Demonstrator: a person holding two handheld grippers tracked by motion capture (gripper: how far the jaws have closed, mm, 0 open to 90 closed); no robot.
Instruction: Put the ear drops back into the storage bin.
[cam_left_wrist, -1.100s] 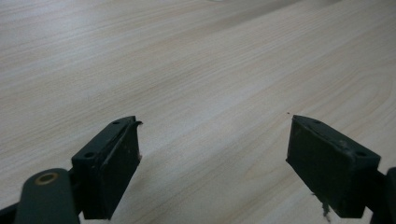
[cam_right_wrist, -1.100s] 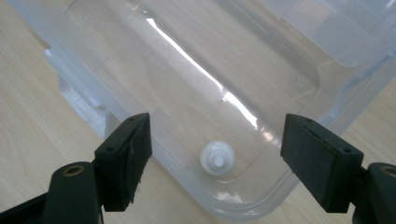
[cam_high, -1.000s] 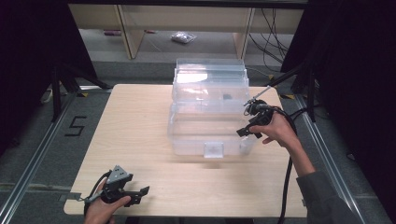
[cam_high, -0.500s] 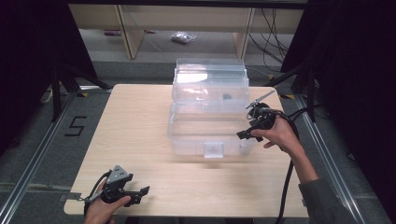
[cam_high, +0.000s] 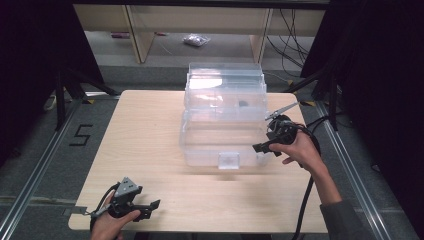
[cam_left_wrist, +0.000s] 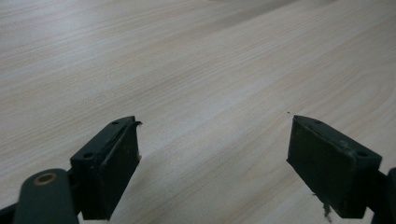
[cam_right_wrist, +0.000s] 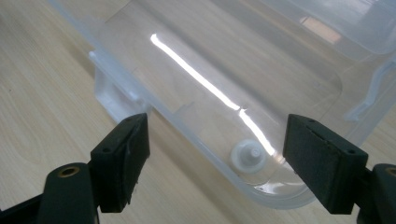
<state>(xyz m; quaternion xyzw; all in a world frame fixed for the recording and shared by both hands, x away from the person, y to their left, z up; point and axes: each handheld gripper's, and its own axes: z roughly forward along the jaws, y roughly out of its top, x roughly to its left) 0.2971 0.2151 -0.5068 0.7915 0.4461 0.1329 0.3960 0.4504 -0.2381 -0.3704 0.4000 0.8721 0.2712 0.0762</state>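
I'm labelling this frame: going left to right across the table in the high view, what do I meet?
Left tongs at the near left corner → clear plastic box → right tongs at the box's right end.

A: Where's the clear plastic box (cam_high: 223, 122)?
B: Toward the far middle of the wooden bench (cam_high: 145, 130), lid up.
A: And the right gripper (cam_high: 266, 145)?
B: At the box's near right corner, in the hand.
A: The left gripper (cam_high: 150, 206)?
B: At the bench's near left edge, well apart from the box.

Overhead glare, dark surroundings, soft focus
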